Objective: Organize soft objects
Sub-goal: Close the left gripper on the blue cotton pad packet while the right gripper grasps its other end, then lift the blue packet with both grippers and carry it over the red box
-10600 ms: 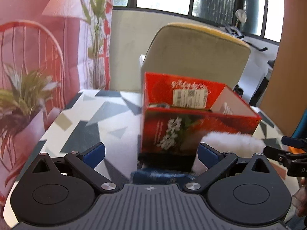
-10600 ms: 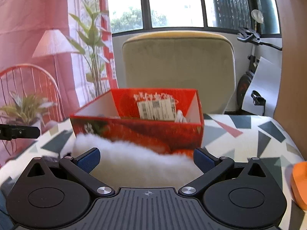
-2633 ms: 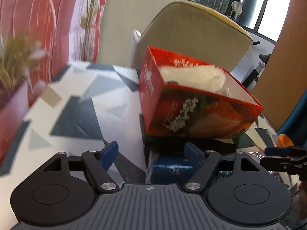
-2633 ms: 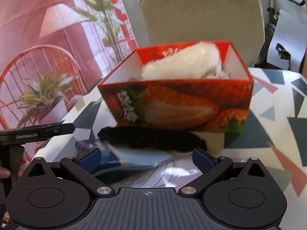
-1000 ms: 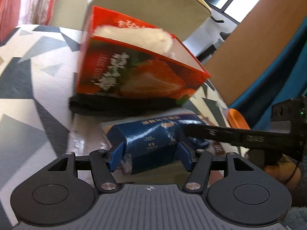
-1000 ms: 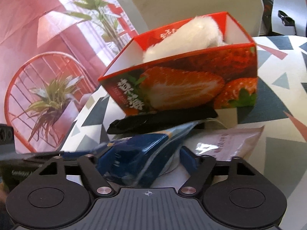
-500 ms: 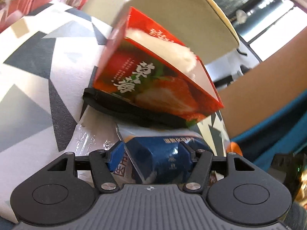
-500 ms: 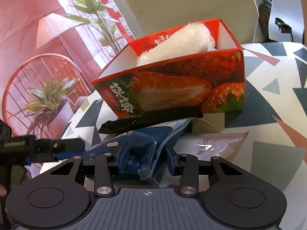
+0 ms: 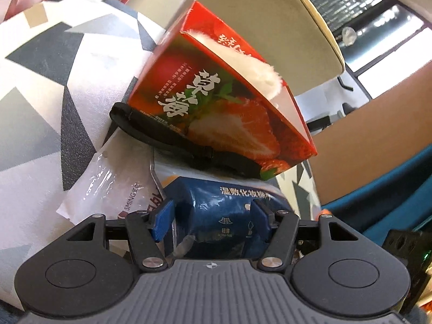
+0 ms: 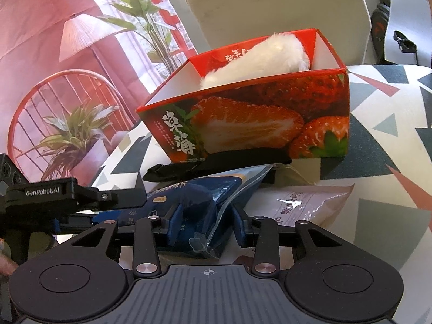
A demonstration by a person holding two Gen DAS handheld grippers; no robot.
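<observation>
A blue soft packet (image 9: 224,216) lies in front of the red strawberry box (image 9: 216,102), and both grippers hold it. My left gripper (image 9: 212,216) is shut on one end, its pads against the wrapper. At the other end my right gripper (image 10: 206,221) is shut on the blue packet (image 10: 199,191), squeezing it narrow. One finger of the left gripper (image 10: 118,197) reaches in from the left in the right wrist view. A white fluffy thing (image 10: 264,56) lies inside the red box (image 10: 256,124).
A black strap (image 10: 216,164) lies against the foot of the box. A pale plastic packet (image 10: 305,208) lies to the right of the blue one, and a white printed bag (image 9: 113,189) sits beside it. The patterned tablecloth (image 9: 40,94) spreads left. A beige chair (image 10: 270,8) stands behind the table.
The right jaws have narrowed onto the blue packet's end. The left gripper has rolled, so its view tilts, still with the packet between its pads.
</observation>
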